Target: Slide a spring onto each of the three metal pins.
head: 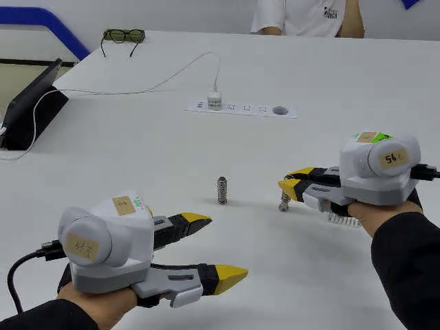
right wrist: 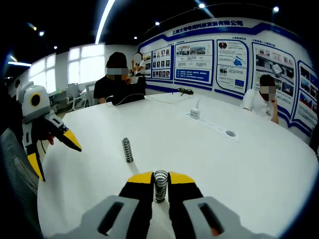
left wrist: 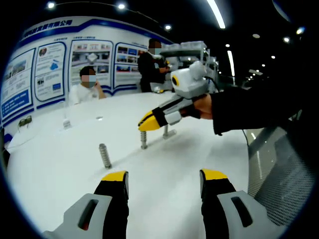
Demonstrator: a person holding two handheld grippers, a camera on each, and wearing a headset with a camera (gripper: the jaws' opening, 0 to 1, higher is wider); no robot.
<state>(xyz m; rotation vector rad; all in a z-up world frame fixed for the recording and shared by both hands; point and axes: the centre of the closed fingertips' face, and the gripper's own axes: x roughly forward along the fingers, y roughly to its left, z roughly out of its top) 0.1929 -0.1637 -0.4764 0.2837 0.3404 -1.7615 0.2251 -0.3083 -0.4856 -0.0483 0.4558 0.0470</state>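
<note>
A white table point(head: 137, 151) stood in a bright room with blue-trimmed wall posters point(right wrist: 234, 55) and strip ceiling lights. A power strip point(head: 240, 108) lay mid-table, and sunglasses point(head: 124, 34) lay near the far edge. The left hand-held gripper point(head: 223, 246) was near the front, jaws wide apart, holding nothing. The right hand-held gripper point(head: 287, 181) had its jaws narrowed onto an upright spring point(right wrist: 160, 186) (its own view showed the coil between the yellow tips most clearly). A second spring point(head: 221, 190) stood upright on the table between the grippers, apart from both. The left gripper view added another small upright post point(left wrist: 167, 132) beneath the right hand-held gripper.
</note>
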